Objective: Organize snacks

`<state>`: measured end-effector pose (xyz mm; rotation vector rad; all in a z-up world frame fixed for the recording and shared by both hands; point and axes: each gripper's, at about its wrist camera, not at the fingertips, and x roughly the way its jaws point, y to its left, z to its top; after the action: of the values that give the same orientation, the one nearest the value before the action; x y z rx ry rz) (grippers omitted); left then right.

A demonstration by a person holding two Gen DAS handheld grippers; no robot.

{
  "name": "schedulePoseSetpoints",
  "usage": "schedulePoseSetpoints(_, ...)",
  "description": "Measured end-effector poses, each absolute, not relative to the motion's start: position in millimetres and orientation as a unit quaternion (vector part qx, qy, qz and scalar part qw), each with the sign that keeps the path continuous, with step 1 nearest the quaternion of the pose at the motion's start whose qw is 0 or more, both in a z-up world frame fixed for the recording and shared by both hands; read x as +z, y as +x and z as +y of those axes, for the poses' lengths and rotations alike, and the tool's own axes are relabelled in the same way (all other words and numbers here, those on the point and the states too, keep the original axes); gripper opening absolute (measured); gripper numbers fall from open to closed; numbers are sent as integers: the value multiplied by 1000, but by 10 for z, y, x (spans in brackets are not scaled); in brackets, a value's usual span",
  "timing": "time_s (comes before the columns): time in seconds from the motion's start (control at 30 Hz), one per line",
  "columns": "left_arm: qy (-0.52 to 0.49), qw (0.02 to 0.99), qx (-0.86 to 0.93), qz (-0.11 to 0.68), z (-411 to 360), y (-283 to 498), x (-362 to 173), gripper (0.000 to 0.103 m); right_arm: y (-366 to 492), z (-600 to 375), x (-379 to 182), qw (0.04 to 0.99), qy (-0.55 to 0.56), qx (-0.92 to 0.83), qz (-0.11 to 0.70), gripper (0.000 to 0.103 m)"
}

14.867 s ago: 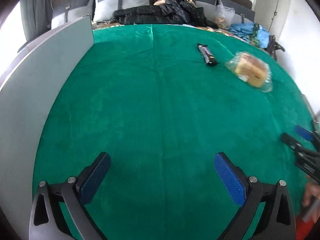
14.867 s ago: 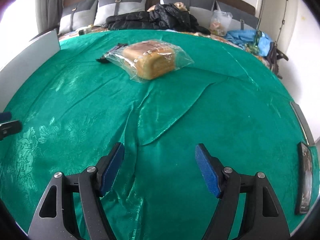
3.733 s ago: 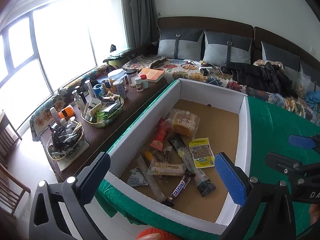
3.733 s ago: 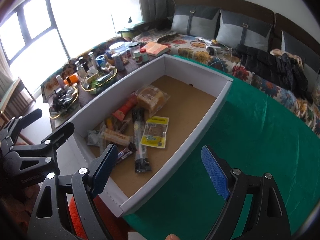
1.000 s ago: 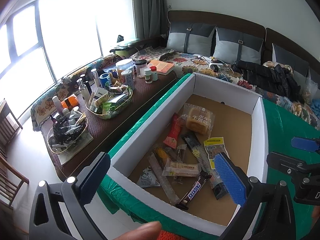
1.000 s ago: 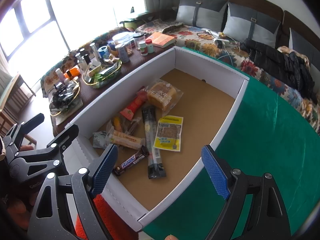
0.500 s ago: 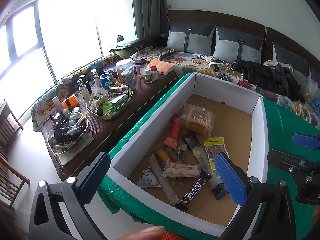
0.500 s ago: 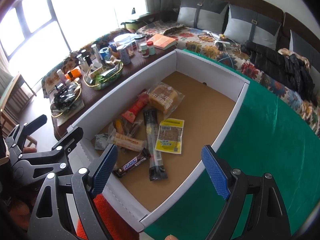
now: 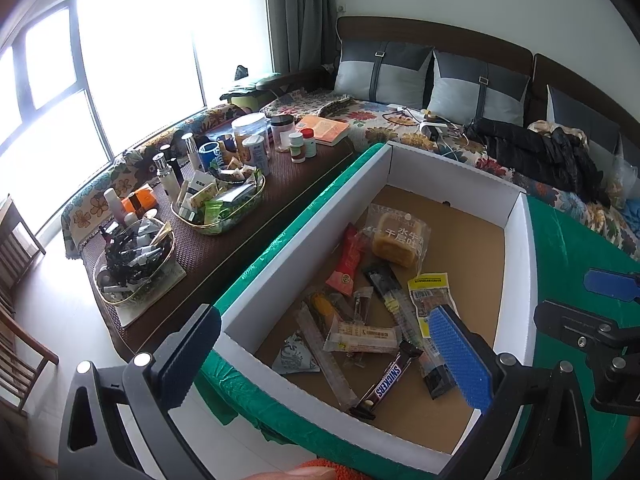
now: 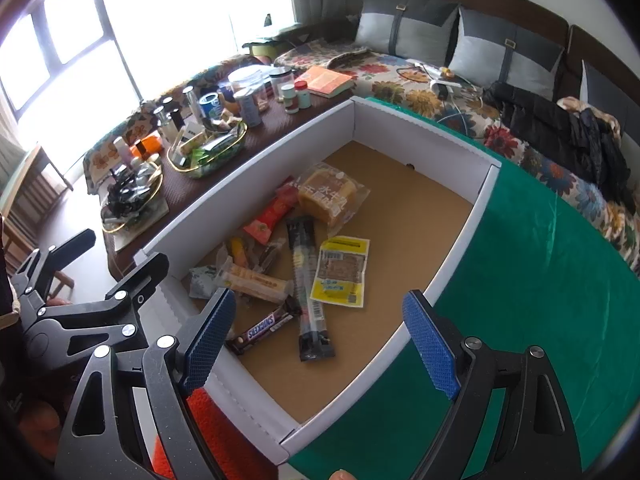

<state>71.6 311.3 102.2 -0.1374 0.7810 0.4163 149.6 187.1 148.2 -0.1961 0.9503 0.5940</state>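
Snacks sitting in white cardboard box (image 10: 456, 248), Snickers bar (image 10: 264, 328) nearest; left gripper (image 9: 324, 352) and right gripper (image 10: 316, 340) both hovering wide, gripping nothing.

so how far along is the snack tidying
Nearly done, it seems: the bagged bread, Snickers bar and other packets lie in the white box. Both tongs, left and right, are open and hold nothing. The visible green cloth carries no snacks.

Snacks (image 10: 304, 264) crowd the box's (image 10: 456, 256) near-left half; its far brown floor lies bare.
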Motion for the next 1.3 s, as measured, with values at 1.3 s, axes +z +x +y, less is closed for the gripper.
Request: schedulePoseSetpoints(1.3, -71, 906, 186, 375, 3079, 767, 1029, 103, 1505, 1838, 1460, 843, -100, 278, 449, 88)
